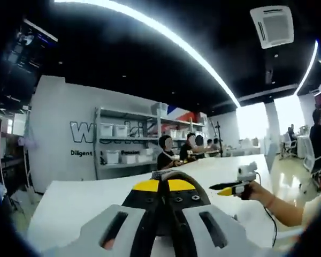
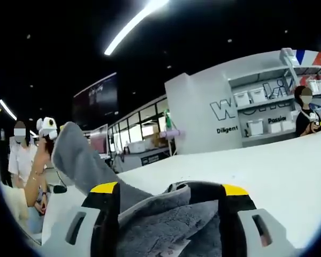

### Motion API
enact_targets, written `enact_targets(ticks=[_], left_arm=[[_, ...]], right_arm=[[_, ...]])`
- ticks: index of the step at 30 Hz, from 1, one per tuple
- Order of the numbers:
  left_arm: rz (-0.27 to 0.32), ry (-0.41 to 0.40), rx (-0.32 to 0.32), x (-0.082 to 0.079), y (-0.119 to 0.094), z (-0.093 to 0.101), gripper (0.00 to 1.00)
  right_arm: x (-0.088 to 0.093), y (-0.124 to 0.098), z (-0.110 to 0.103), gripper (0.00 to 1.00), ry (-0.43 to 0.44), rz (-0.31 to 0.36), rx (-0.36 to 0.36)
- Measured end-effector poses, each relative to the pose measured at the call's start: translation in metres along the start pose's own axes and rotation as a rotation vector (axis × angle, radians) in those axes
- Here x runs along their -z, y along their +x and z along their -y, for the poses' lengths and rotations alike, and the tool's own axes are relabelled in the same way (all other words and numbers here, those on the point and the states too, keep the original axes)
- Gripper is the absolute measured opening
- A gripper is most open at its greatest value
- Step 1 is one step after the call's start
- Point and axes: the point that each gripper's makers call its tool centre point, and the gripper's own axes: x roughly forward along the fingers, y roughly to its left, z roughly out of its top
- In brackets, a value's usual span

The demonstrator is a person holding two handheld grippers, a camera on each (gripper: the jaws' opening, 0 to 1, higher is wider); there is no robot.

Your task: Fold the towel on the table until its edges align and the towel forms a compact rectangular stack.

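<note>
Left gripper (image 1: 166, 184): fingers together, nothing visible between; white surface (image 1: 85, 198) ahead.
Right gripper (image 2: 168, 195): seen at 3 o'clock in left gripper view; fingers apart, grey towel (image 2: 150, 214) bunched between them, one end raised toward 10 o'clock, by hand (image 2: 35, 176).
Step, judged: lift phase of fold. Next: carry held edge across, lay onto opposite edge, align corners.

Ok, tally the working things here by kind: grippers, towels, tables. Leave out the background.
Grippers: 2, the left gripper and the right gripper
Towels: 1, the grey towel
Tables: 1, the white table
Total: 4
</note>
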Motion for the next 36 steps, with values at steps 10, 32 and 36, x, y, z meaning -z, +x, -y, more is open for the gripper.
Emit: enact_targets(ticks=[10,32,36], left_arm=[[-0.057,0.097,-0.333,0.002,-0.038,-0.103,0.01],[-0.362,0.117,-0.566,0.133,-0.064,-0.21,0.01],[-0.417,0.151,-0.578,0.154,-0.07,-0.204,0.02]], right_arm=[[0.005,-0.001,-0.005,0.75,-0.002,-0.012,-0.001],[0.013,-0.001,-0.007,0.75,-0.006,-0.04,0.0],[0.014,-0.001,-0.008,0.75,-0.005,-0.044,0.002]])
